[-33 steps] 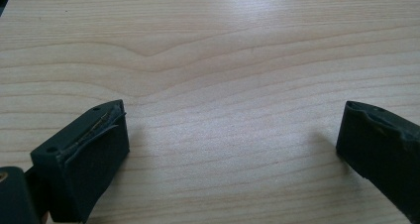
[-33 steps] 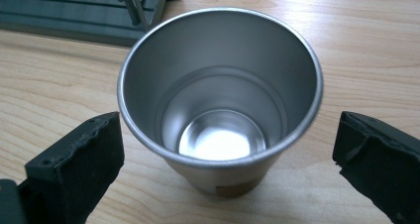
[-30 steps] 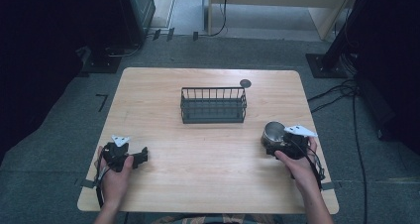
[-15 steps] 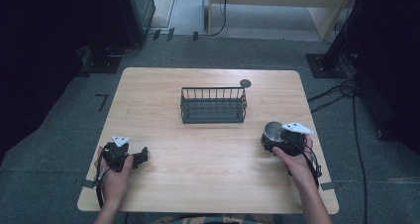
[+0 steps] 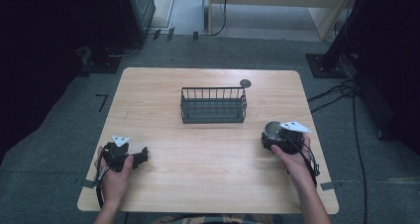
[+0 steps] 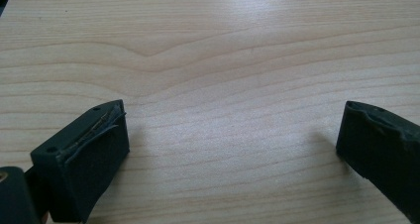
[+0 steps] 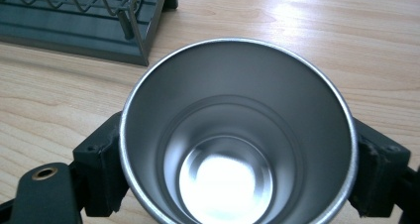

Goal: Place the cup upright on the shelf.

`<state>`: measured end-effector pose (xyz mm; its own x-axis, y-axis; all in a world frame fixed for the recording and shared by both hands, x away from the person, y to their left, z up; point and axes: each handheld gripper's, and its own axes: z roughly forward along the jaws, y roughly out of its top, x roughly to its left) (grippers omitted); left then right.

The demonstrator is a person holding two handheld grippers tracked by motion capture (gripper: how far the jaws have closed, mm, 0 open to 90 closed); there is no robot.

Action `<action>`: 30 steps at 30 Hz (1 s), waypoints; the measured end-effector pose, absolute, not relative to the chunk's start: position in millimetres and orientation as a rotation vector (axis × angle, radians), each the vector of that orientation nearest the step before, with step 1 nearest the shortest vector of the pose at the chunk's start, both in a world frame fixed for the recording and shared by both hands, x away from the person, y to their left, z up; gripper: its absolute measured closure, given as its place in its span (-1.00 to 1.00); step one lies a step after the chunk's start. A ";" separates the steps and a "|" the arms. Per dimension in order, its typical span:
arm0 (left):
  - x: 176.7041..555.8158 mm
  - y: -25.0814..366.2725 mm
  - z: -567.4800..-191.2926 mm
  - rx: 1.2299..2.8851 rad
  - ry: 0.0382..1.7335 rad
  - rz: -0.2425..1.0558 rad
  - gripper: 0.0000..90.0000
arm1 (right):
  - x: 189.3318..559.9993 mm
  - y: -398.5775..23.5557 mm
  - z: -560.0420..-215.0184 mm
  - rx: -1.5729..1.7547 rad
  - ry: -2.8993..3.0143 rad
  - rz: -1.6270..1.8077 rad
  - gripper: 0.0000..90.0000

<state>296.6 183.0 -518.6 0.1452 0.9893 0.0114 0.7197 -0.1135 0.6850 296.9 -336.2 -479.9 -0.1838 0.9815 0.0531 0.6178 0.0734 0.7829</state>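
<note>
**Steel cup gripped at table's right side**

The right gripper (image 7: 237,149) has its two black jaws pressed against opposite sides of a shiny metal cup (image 7: 237,135), which stands upright with its open mouth up (the inside is empty and bright at the bottom). In the high view the right gripper (image 5: 277,137) and cup (image 5: 272,130) sit at about 4 o'clock on the wooden table (image 5: 208,184), with the person's right hand (image 5: 292,159) behind them.

The left gripper (image 6: 233,144) has its jaws spread wide, with bare wood grain between them. From above, the left gripper (image 5: 141,157) rests on the table at about 8 o'clock, held by the left hand (image 5: 115,172).

A dark wire basket (image 5: 213,105) stands at the table's middle, toward 12 o'clock; its corner (image 7: 99,21) lies near the cup, at 11 o'clock from it and not touching. A small dark disc (image 5: 245,83) lies just beyond the basket's far right corner.
</note>
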 end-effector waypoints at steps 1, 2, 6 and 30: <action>296.6 183.0 -518.6 1.895 1.629 0.658 -1.00 | 296.7 -336.3 -479.4 1.580 1.854 0.951 -0.67; 296.6 183.0 -518.6 1.895 1.629 0.658 -1.00 | 296.5 -336.4 -478.4 1.578 1.850 0.959 -0.67; 296.6 183.0 -518.6 1.894 1.629 0.658 -1.00 | 295.2 -335.1 -474.3 1.562 1.854 0.972 -0.67; 296.6 183.0 -518.6 1.895 1.629 0.658 -1.00 | 296.4 -316.9 -455.1 1.484 1.881 1.028 -0.66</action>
<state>296.6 183.0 -518.6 0.1454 0.9893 0.0114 0.7197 -0.1137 0.6849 296.4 -316.9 -455.1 -0.2579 0.9649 0.0504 0.5635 0.1079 0.8191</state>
